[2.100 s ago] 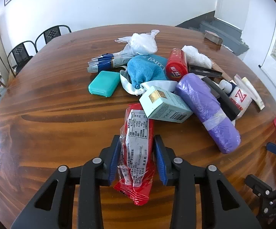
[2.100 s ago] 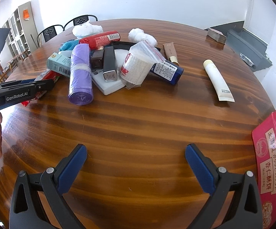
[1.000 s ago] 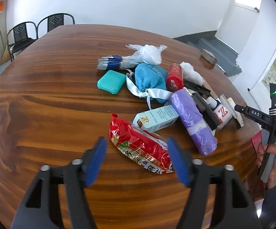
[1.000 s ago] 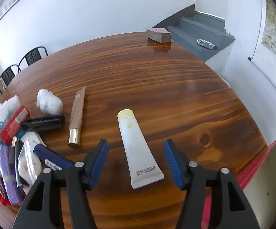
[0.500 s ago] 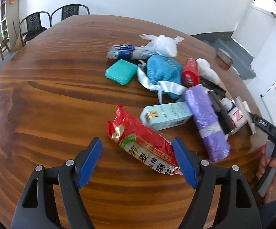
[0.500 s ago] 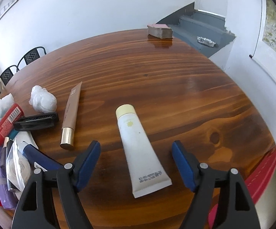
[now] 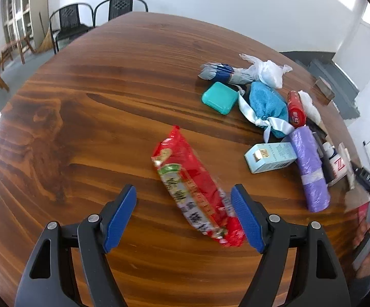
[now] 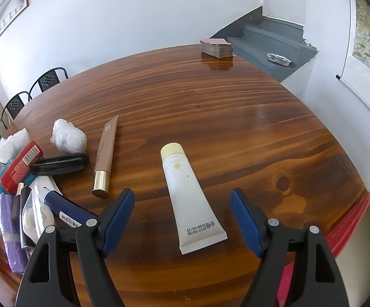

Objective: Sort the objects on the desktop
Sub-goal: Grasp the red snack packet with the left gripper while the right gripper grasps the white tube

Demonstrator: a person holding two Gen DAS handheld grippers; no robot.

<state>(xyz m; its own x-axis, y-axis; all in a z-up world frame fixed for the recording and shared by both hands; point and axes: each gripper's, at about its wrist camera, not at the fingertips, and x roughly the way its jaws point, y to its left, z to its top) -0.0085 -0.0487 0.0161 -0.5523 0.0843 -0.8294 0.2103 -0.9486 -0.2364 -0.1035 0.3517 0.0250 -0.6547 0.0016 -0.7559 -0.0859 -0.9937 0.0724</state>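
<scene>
The left claw [image 7: 183, 217] has just been opening; its jaws stand wide apart, and the red snack packet [image 7: 194, 188] lies between them on the table [image 7: 108, 97], near end blurred, long axis running away to the left. The right claw [image 8: 182, 217] is open around the white tube [image 8: 187, 194], flat crimped end nearest, cap pointing away.

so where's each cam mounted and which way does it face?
Left wrist: on the left tool, angled down at the red snack packet; the other hand shows at the right edge.
Right wrist: on the right tool, angled down at the white tube.
Shared: table, purple roll, red can.
</scene>
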